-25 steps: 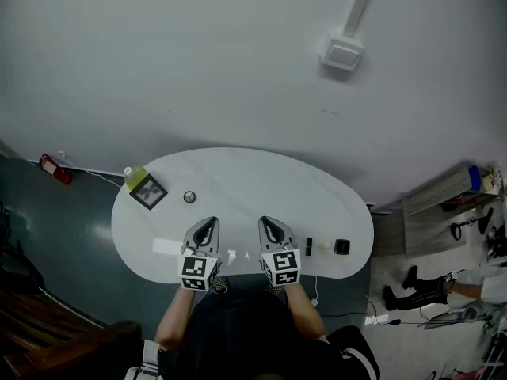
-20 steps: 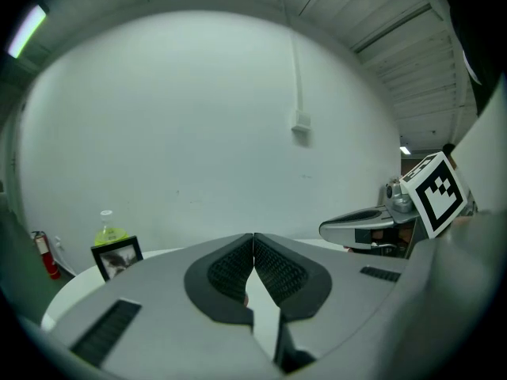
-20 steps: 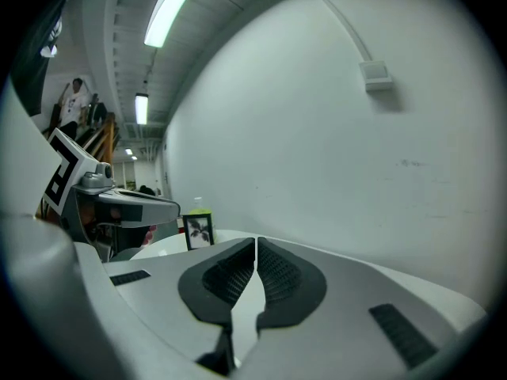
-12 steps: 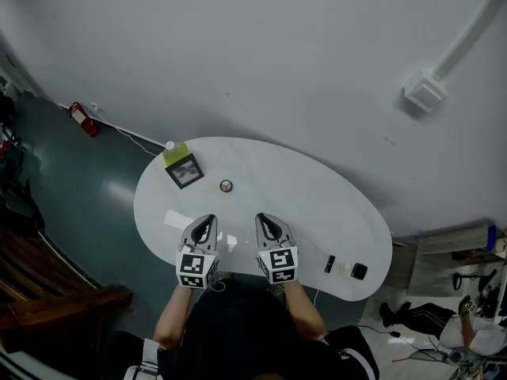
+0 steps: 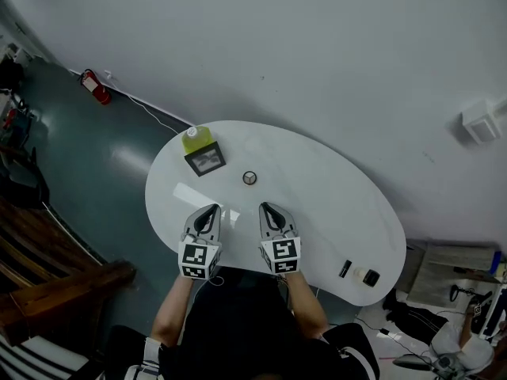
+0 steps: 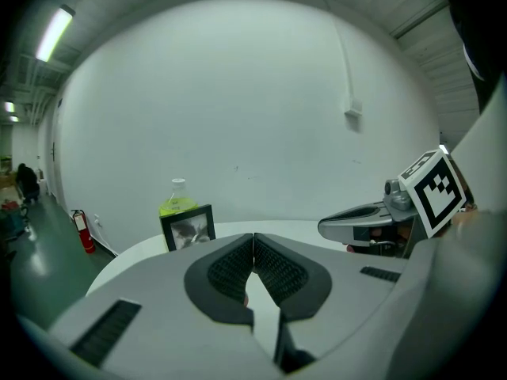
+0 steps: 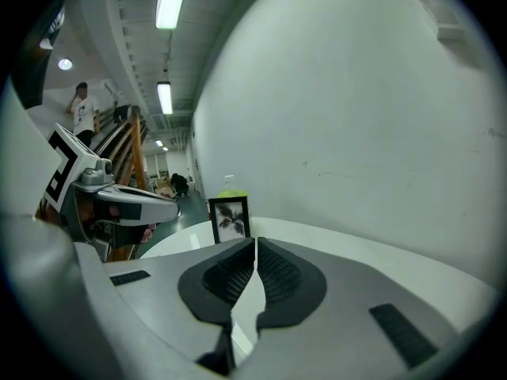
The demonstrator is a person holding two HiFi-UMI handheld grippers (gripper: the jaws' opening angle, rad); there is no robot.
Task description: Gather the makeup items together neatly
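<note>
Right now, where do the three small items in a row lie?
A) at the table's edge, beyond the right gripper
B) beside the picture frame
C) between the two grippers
A: the three small items lie by the near edge of the table, out past the right gripper, far from the picture frame.

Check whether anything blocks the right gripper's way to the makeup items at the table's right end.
Nothing visible does. Only bare tabletop lies between the right gripper and the makeup items; the picture frame and small round item sit away from that path.
</note>
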